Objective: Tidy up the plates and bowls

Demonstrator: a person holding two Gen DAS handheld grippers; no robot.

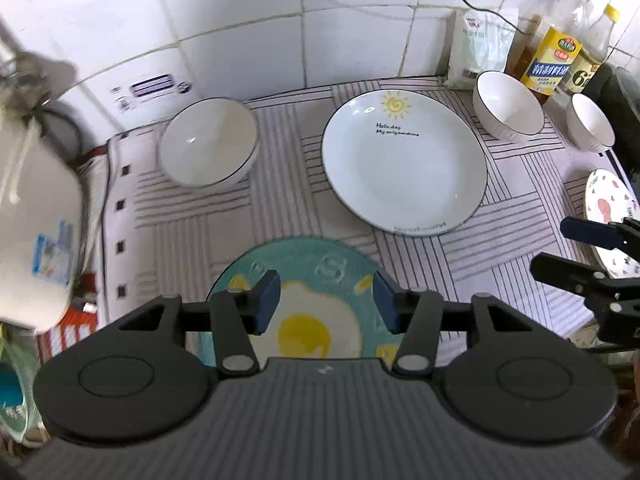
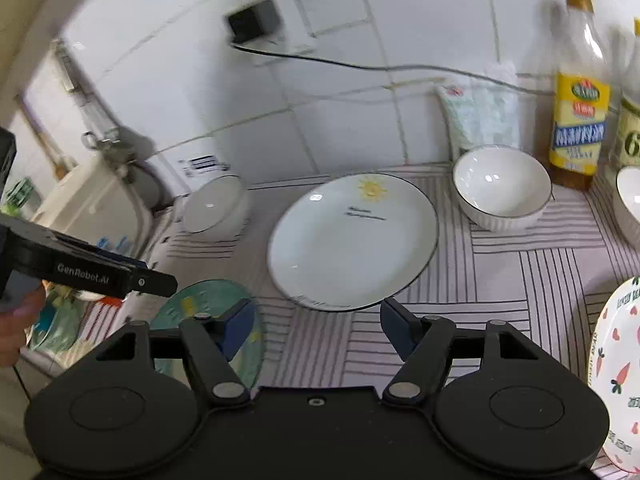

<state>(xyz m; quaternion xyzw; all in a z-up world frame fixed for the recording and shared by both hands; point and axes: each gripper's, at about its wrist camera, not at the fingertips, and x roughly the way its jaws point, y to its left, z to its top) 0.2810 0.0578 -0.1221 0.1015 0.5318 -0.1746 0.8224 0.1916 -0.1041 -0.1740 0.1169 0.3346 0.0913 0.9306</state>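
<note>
My left gripper (image 1: pixel 326 296) stands open just above a teal plate (image 1: pixel 312 264) with a fried-egg picture, and its blue pads touch nothing. A large white plate (image 1: pixel 404 164) with a sun drawing lies in the middle of the mat. A white bowl (image 1: pixel 208 142) sits at the back left, and two more bowls (image 1: pixel 508 104) (image 1: pixel 590 128) at the back right. My right gripper (image 2: pixel 318 320) is open and empty in front of the white plate (image 2: pixel 352 240). A plate with hearts and carrots (image 2: pixel 620 360) lies at the right edge.
A striped mat (image 1: pixel 280 208) covers the counter against a tiled wall. Oil and sauce bottles (image 1: pixel 552 60) and a white bag (image 1: pixel 476 48) stand at the back right. A white appliance (image 1: pixel 36 220) stands at the left edge. A cable runs along the wall.
</note>
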